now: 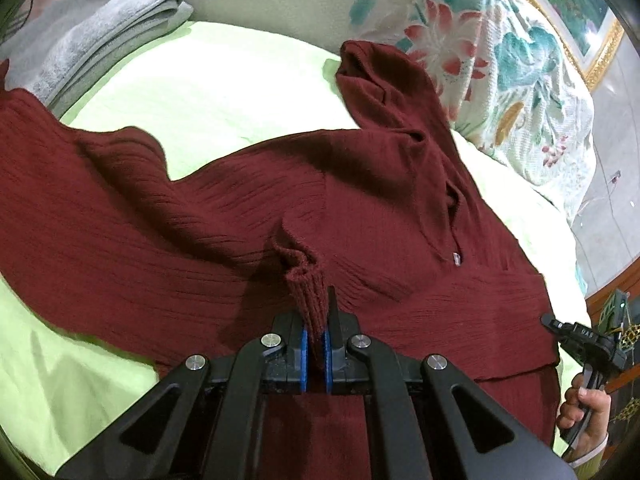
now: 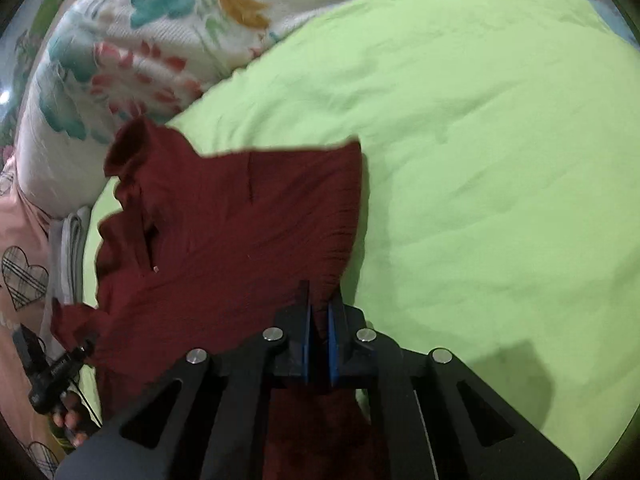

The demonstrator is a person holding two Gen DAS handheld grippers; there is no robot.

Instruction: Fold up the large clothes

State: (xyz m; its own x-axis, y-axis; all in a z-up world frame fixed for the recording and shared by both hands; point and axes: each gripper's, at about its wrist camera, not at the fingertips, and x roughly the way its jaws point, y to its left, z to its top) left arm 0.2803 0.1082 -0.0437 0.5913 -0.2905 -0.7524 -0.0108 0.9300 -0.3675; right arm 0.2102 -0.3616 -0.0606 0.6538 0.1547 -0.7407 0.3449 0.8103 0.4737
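A dark red ribbed sweater (image 1: 200, 220) lies spread over the light green bed sheet (image 1: 220, 80). My left gripper (image 1: 316, 308) is shut on a sleeve cuff (image 1: 306, 280), which stands bunched up between the blue pads. In the right wrist view the same sweater (image 2: 240, 220) stretches away to the left, collar toward the quilt. My right gripper (image 2: 320, 300) is shut on the sweater's near edge, with fabric pinched between its pads. A hand (image 1: 584, 404) holding the right gripper shows at the right edge of the left wrist view.
A folded grey towel (image 1: 92, 36) lies at the far left of the bed. A floral quilt (image 1: 500, 60) is heaped along the far side. Bare green sheet (image 2: 480, 160) spreads to the right of the sweater. Pink heart-patterned fabric (image 2: 24, 280) lies at the left.
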